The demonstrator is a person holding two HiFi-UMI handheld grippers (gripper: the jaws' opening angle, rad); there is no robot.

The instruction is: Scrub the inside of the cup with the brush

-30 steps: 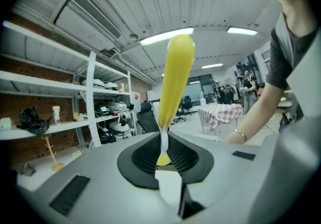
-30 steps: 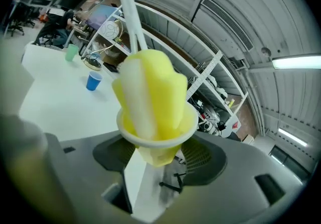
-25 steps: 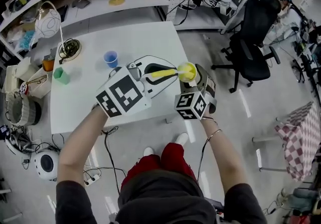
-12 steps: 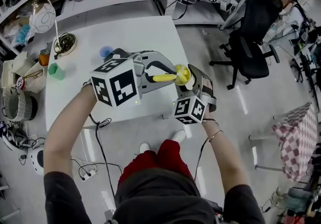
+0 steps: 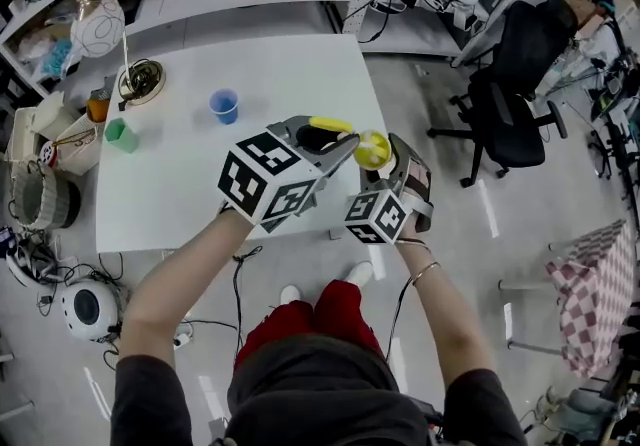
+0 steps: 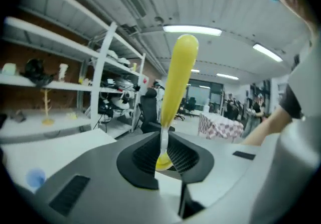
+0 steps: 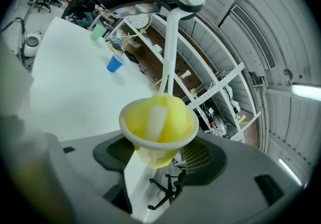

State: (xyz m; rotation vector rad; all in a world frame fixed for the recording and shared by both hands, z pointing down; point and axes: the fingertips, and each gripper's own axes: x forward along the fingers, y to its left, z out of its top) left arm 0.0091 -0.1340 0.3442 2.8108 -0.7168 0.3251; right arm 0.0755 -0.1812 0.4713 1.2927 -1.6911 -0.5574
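The left gripper (image 6: pixel 164 148) was clamped on the white neck of the yellow brush (image 6: pixel 178 75). The right gripper (image 7: pixel 159 161) held the yellow cup (image 7: pixel 173 117) by its base, raised near the white table's (image 5: pixel 180 184) right edge, at 4 o'clock from the brush handle. With the brush head inside the cup, good scrubbing probably meant a steady cup and the head swept round the wall to the bottom, without levering the neck on the rim.

A small blue cup (image 5: pixel 223 105) stands on the white surface (image 5: pixel 290 69), left of centre, and a green cup (image 5: pixel 122 135) sits near its left edge. At right is a black office chair (image 5: pixel 520 84). A checkered cloth (image 5: pixel 598 289) fills the lower right.
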